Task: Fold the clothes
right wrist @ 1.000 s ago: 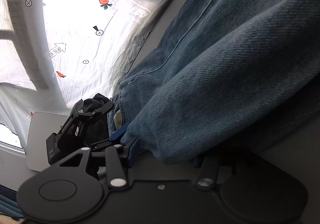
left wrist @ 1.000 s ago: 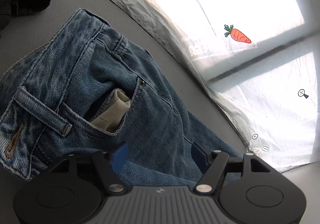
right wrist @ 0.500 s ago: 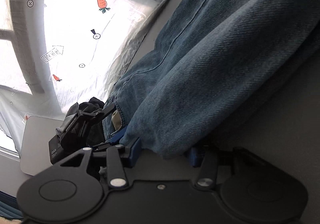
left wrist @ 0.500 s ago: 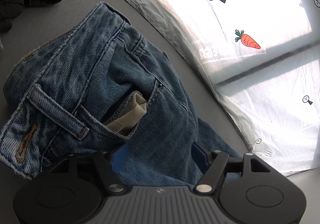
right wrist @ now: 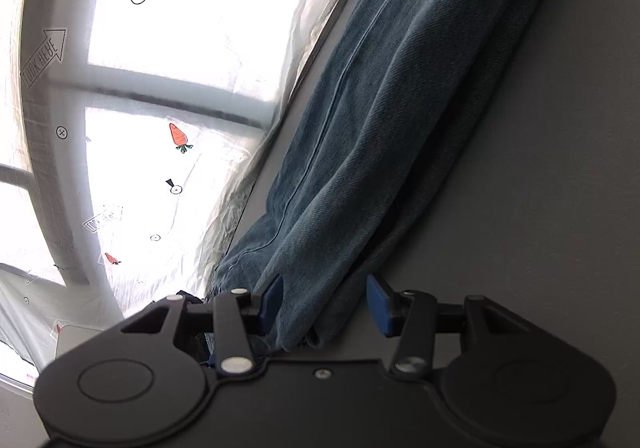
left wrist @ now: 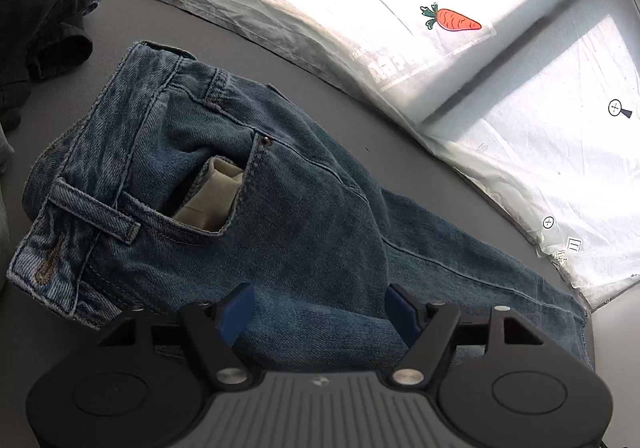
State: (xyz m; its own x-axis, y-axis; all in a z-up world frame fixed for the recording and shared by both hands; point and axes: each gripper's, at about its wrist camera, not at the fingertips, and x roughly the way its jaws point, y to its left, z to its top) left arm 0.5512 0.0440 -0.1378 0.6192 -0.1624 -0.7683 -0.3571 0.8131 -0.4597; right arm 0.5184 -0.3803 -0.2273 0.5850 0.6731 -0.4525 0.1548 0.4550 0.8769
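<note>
Since a second ago both wrist views have pulled back: the jeans (left wrist: 248, 187) now show more of their length in the left view, and in the right view the denim that bulged over the right gripper (right wrist: 324, 302) has slid away into a long, narrow run toward the far right.

Jeans lie on the grey table (left wrist: 400, 119), waistband at the left with a pale pocket lining (left wrist: 212, 195) turned out, one leg trailing right along the sunlit plastic sheet (left wrist: 520, 151). A dark heap of clothes (left wrist: 36, 7) sits at the far left corner.

The left gripper (left wrist: 318, 310) hovers over the thigh with its fingers opening; cloth lies under and between them but the pads do not press on it. The right gripper's fingers stand apart around the leg's end: one blue pad (right wrist: 272, 298) sits against the fabric, the other is clear, so nothing is clamped.

Risks, as I judge them: with neither gripper gripping, any pull drags only the top layer and the leg twists. The sticking-out pocket lining could leave a lump in the fold. The leg nearest the plastic could snag it and pull it onto the table.
</note>
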